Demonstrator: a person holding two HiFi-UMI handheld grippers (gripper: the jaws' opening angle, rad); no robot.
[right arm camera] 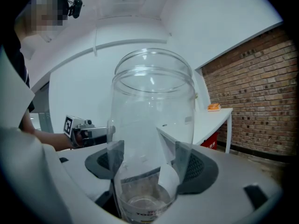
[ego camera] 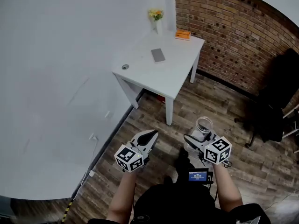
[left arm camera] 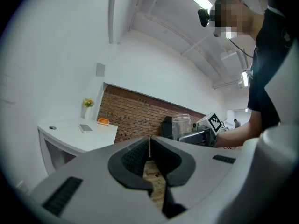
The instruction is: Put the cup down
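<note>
A clear plastic cup [ego camera: 203, 126] stands upright between the jaws of my right gripper [ego camera: 196, 136], held in the air over the wooden floor. In the right gripper view the cup [right arm camera: 152, 125] fills the middle, and the right gripper [right arm camera: 152, 168] is shut on its lower part, one dark pad against each side. My left gripper [ego camera: 152, 135] hangs to the left of it, shut, with nothing between its pads [left arm camera: 133, 155]. The left gripper view shows the cup [left arm camera: 181, 125] off to the right. A white table [ego camera: 161, 78] stands ahead, some way off.
On the table lie a grey phone [ego camera: 158, 55], an orange object [ego camera: 182, 34], a small round piece [ego camera: 124, 66] and a vase of yellow flowers [ego camera: 156, 18]. A brick wall [ego camera: 233, 36] runs behind. A black chair [ego camera: 280, 97] stands at the right. A white wall lies left.
</note>
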